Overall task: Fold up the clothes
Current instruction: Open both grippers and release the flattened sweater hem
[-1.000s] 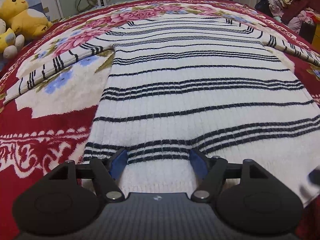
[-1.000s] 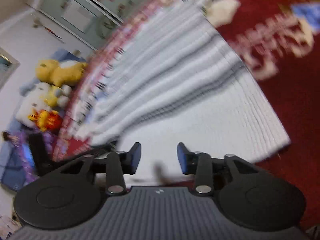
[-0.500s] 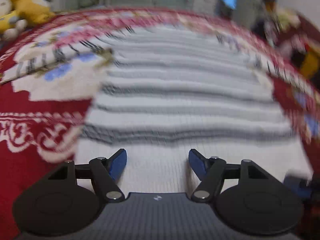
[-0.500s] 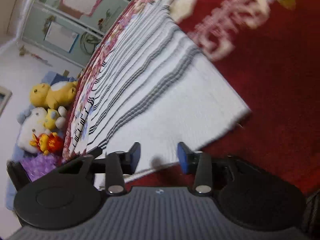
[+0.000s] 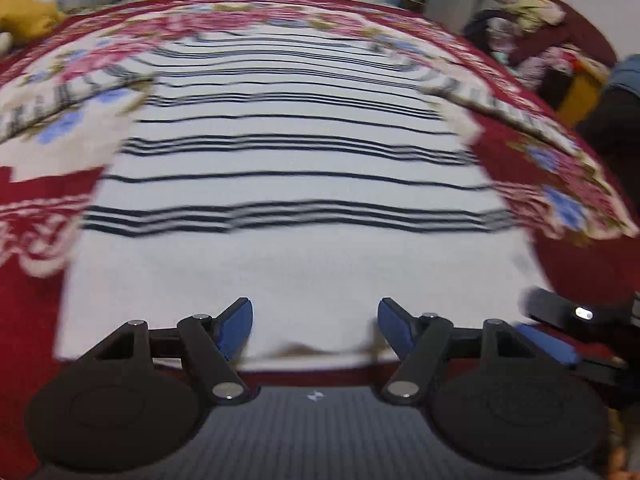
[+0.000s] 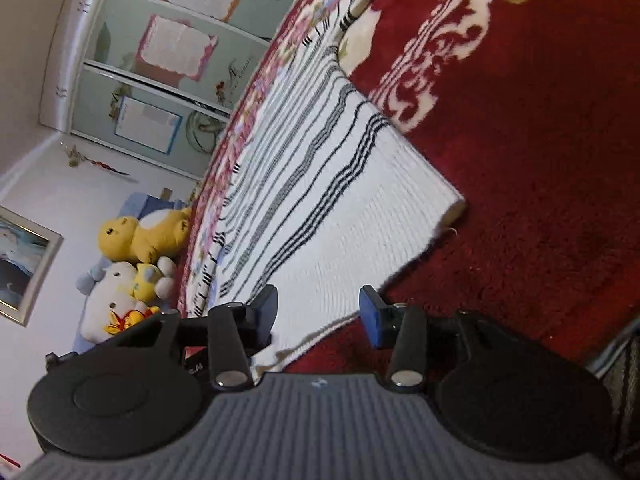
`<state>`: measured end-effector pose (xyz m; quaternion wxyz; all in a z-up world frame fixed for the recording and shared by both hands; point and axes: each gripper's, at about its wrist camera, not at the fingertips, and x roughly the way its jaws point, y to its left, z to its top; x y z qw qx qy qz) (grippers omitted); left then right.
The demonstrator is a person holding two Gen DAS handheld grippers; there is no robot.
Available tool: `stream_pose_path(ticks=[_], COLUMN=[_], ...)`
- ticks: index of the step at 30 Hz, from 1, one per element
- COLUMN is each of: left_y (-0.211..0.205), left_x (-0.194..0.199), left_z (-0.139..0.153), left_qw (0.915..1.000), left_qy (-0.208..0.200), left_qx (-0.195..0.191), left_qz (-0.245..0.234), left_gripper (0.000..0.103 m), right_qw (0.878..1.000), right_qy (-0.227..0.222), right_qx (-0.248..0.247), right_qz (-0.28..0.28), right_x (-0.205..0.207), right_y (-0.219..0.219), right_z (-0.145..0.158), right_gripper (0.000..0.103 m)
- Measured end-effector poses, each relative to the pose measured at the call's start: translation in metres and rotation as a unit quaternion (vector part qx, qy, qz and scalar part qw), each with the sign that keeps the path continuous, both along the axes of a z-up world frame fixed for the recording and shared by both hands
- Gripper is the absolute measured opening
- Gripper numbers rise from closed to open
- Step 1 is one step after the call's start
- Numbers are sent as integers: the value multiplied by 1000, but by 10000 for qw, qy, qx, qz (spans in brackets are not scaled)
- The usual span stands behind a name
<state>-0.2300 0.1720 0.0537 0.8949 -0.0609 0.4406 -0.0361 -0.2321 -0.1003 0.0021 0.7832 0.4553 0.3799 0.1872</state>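
Two grippers: both at the near hem of the sweater, neither holding anything.
L gripper (image 5: 315,316): jaws wide apart, blue pads level w/ the hem, pointing straight up the garment; hem edge runs between the pads, so it looks lined up to pinch there, I'd guess.
R gripper (image 6: 318,306): jaws apart too, rolled over on its side, hem passing between the pads near the sweater's right corner. Tilt prob. so one finger can slide under the knit. In the L wrist view it shows low at far right.
Sweater (image 5: 288,184): white rib knit w/ navy stripe groups, spread flat on the bed, hem toward the grippers, neck end far. Plain white band nearest the hem.
Sleeves: left sleeve (image 5: 60,100) and right sleeve (image 5: 508,108) both angled out to the sides, not tucked over the body.
Hem corner (image 6: 456,204): lies flat, slight lift at the edge; a loose thread beside it.
Fold state: no fold visible in body or sleeves; garment lies open full length.
Blanket (image 6: 540,140): red plush w/ floral pattern, soft & grippy, so knit likely drags rather than slides.
Handling: thick knit, should hold a pinch well but will sag betw. two hold points.
Around: yellow plush toy (image 6: 140,236) and white plush toy (image 6: 116,300) off the bed's left; clothes pile (image 5: 540,32) far right.
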Motion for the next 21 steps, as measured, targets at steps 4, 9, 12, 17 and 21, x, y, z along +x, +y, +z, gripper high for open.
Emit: stream_pose_path(ticks=[4, 9, 12, 17, 21], left_y=[-27, -32, -27, -15, -7], left_x=[-5, -10, -14, -21, -22], left_z=[-3, -9, -6, 4, 3], left_qw=[9995, 9985, 9991, 9989, 9961], left_qy=[60, 98, 135, 86, 308], left_qx=[201, 500, 409, 96, -73], left_qz=[-216, -208, -36, 456, 827], left_gripper=[73, 73, 73, 73, 73], right_qw=[9995, 9974, 9959, 9946, 9935], right_qy=[-180, -233, -194, -165, -119], right_qx=[254, 629, 778, 952, 1104], right_qz=[-79, -272, -407, -376, -266], right_x=[-9, -15, -14, -14, -15], right_y=[-6, -17, -23, -27, -30], right_z=[0, -13, -21, -23, -25], right_gripper=[46, 48, 48, 48, 48])
